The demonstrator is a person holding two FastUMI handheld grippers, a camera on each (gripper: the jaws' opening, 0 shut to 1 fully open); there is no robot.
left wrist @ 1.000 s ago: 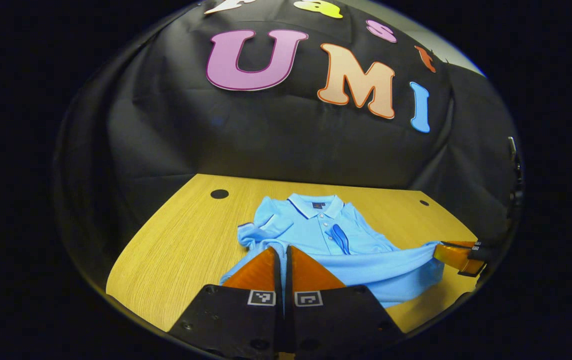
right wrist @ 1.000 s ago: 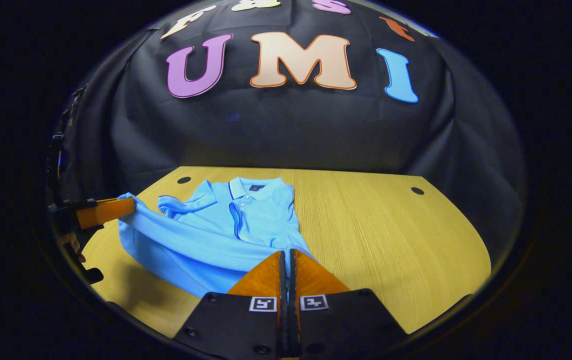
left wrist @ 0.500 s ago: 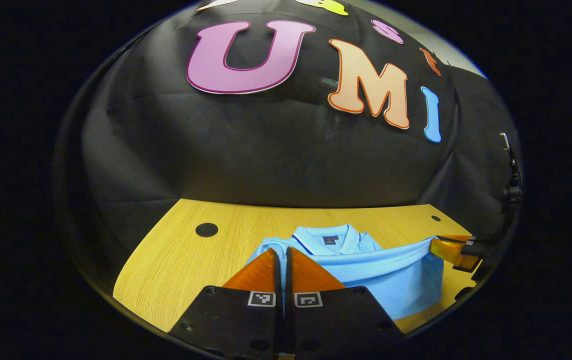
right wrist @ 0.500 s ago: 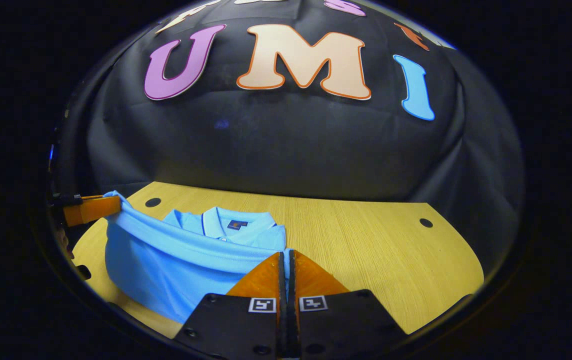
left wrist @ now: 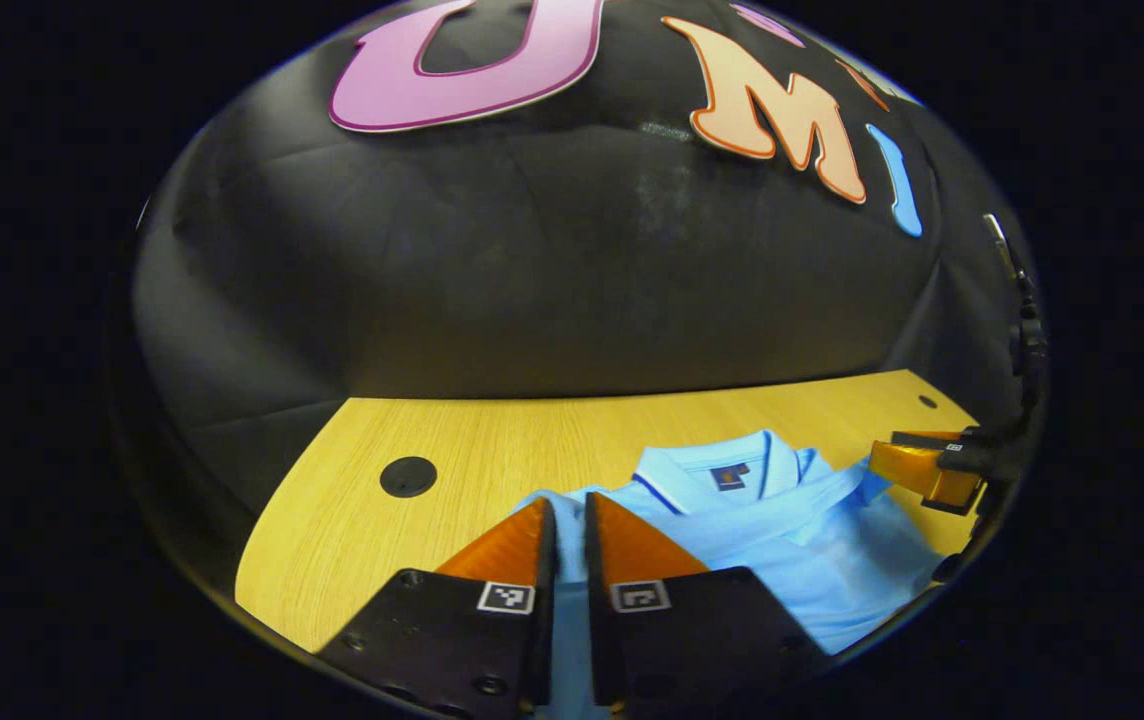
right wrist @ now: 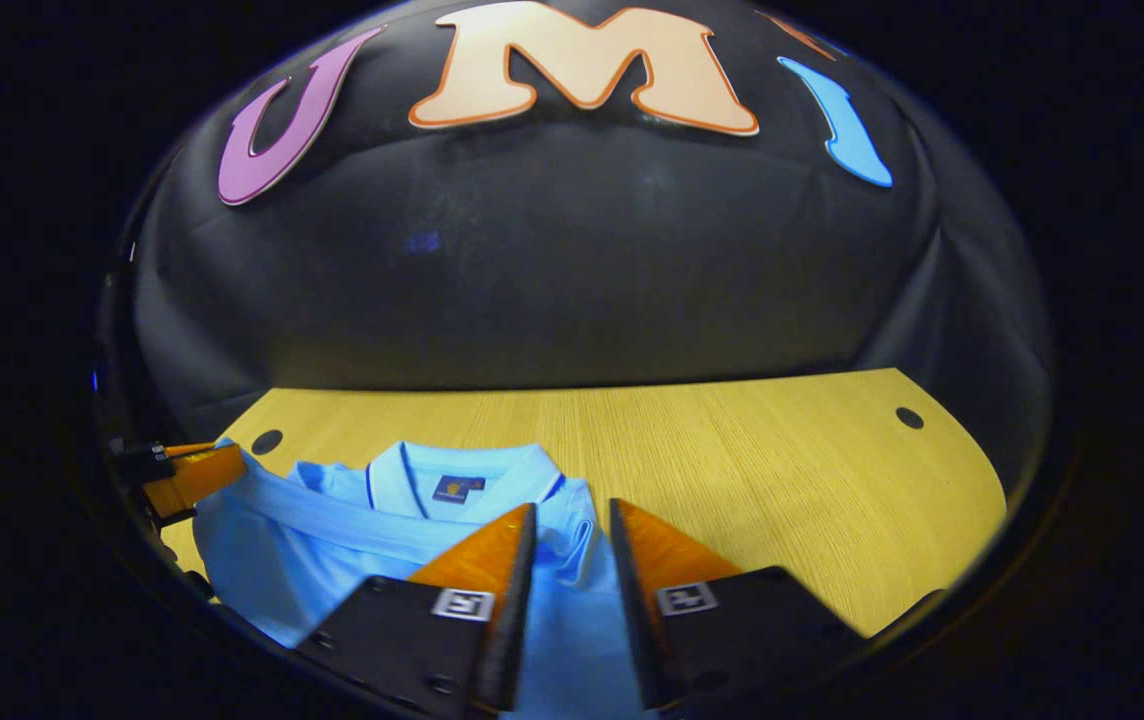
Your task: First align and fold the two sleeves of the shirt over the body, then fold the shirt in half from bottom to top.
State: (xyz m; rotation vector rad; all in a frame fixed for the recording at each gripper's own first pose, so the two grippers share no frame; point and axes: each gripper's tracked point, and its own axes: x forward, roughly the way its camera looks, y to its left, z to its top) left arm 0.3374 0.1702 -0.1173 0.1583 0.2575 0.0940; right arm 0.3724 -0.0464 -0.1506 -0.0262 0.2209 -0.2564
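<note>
Your shirt (right wrist: 352, 530) lies folded on the tabletop (right wrist: 752, 460), hem drawn up just short of the collar (left wrist: 722, 470). Your left gripper (left wrist: 568, 520) has its fingers parted a little, cloth showing in the gap. Your right gripper (right wrist: 572, 530) stands with fingers apart over the shirt's edge, clamping nothing.

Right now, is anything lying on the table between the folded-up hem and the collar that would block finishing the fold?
Nothing visible does. The light blue polo shirt's hem already lies just below its collar, with only the shirt's own cloth between them. The wooden table beside it shows only small dark holes.
</note>
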